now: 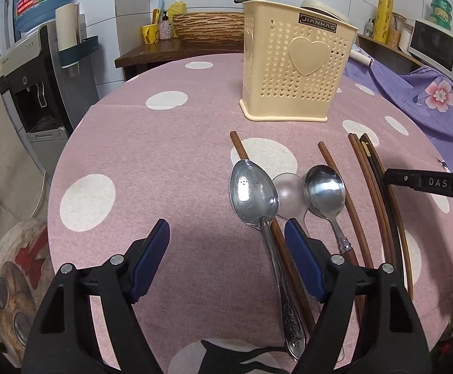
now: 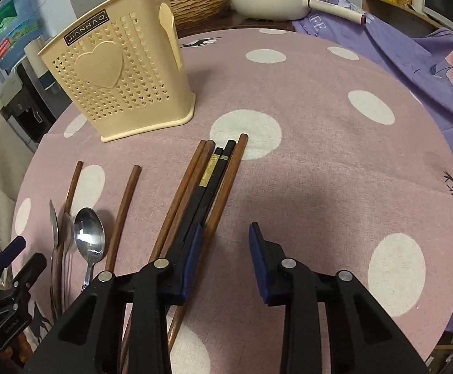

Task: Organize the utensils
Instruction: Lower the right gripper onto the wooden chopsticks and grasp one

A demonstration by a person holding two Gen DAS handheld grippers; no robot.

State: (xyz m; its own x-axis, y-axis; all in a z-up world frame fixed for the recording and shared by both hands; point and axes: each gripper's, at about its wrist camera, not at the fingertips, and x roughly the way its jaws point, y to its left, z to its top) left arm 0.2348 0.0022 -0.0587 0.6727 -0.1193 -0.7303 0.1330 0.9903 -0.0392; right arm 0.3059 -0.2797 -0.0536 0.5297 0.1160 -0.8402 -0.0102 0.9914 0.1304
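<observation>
The utensils lie in a loose row at six o'clock of the perforated cream plastic holder (image 1: 298,71), handles toward the person, presumably laid out for easy picking. The left gripper (image 1: 226,238) hangs wide apart and empty over the polka-dot cloth (image 1: 133,155), the long polished steel spoon (image 1: 253,194) at its three o'clock. The right gripper (image 2: 225,238) stands partly open, holding nothing; the bundle of slim round brown and square black chopsticks (image 2: 209,180) sits at its left pad, at nine o'clock. A rounder steel spoon (image 2: 89,233) rests between two stray brown chopsticks.
</observation>
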